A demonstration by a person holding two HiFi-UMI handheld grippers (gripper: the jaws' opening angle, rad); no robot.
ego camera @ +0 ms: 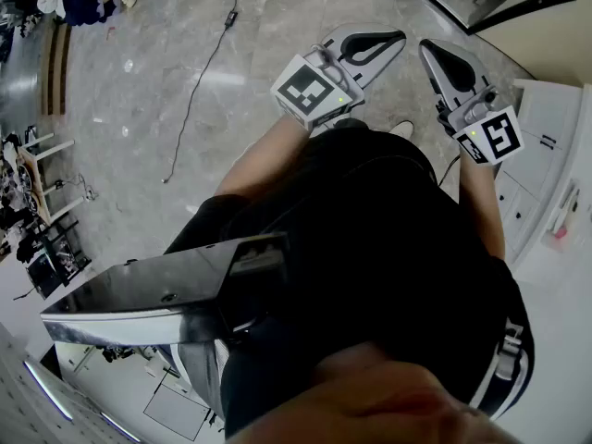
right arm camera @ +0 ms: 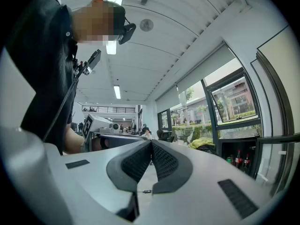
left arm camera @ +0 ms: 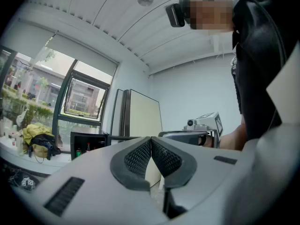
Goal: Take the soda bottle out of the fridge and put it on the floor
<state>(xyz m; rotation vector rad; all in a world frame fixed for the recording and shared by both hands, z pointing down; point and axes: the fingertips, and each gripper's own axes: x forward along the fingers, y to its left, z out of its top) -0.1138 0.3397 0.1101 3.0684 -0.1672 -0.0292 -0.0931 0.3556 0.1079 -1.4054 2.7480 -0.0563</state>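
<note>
A small black fridge [right arm camera: 241, 149] stands open under the window, far off at the right of the right gripper view. Dark soda bottles [right arm camera: 237, 158] with red caps stand inside it. The same fridge [left arm camera: 89, 143] appears small at the left of the left gripper view, with a bottle [left arm camera: 87, 149] just visible inside. My left gripper [left arm camera: 151, 138] is shut and empty, its pads meeting. My right gripper [right arm camera: 151, 142] is shut with nothing in it too. In the head view both grippers, left [ego camera: 393, 37] and right [ego camera: 433, 50], are held level over the marble floor, side by side.
A black cable [ego camera: 199, 81] trails across the floor. White drawers [ego camera: 546, 128] stand at the right. A shiny metal box [ego camera: 139, 294] is close at the lower left. A tall cream panel [left arm camera: 140, 116] stands beside the fridge. Desks and chairs [right arm camera: 161, 135] fill the far room.
</note>
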